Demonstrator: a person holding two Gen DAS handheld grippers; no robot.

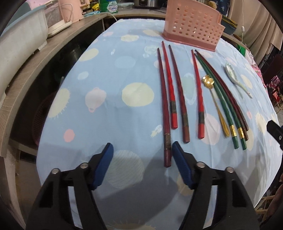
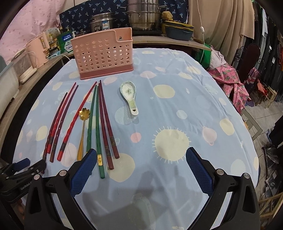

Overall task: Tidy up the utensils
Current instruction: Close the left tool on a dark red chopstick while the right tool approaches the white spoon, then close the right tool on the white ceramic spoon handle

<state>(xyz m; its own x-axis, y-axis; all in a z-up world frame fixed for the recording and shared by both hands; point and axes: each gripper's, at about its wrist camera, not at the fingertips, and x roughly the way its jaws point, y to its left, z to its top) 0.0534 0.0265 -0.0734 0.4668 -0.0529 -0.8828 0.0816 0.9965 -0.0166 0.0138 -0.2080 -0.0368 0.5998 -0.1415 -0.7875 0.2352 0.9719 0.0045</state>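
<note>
Both tongs released, jaws wide apart, nothing between them. Left tongs [image 1: 142, 149] hover low over the table [image 1: 74, 113], blue cloth with pale dots; the butt end of the leftmost dark red chopstick [image 1: 163, 106] lies just inside the right pad [image 1: 180, 164], whether touching I cannot tell. Ahead of the left tongs and to their right, in a rough row: bright red chopstick [image 1: 169, 85], dark red chopstick [image 1: 178, 92], another bright red chopstick [image 1: 197, 92], gold flower-bowl spoon [image 1: 214, 104], two green chopsticks [image 1: 222, 104] with gold bands, two maroon chopsticks [image 1: 235, 104] touching them, then a ceramic soup spoon [image 1: 236, 78] set apart furthest right. Right tongs [image 2: 139, 157] sit over bare cloth; the green and maroon butt ends lie just beside the left pad [image 2: 83, 171], which hides part of one green stick. Soup spoon is ahead and left of centre of the right tongs, bowl up, floral print. Pink perforated utensil holder [image 2: 104, 54] stands upright at the far table edge beyond the chopstick tips, near them but apart; inside not visible. Nothing lies between the chopstick tips and the holder. Left tongs body shows at the lower left of the right view, lettering reads "GenRobot" in part. Behind the table: steel stacked pots [image 2: 144, 16], a rice cooker [image 2: 103, 22], blue dish [image 2: 178, 31], green-labelled packs with unreadable print, white bins on a side shelf [image 1: 23, 70].
</note>
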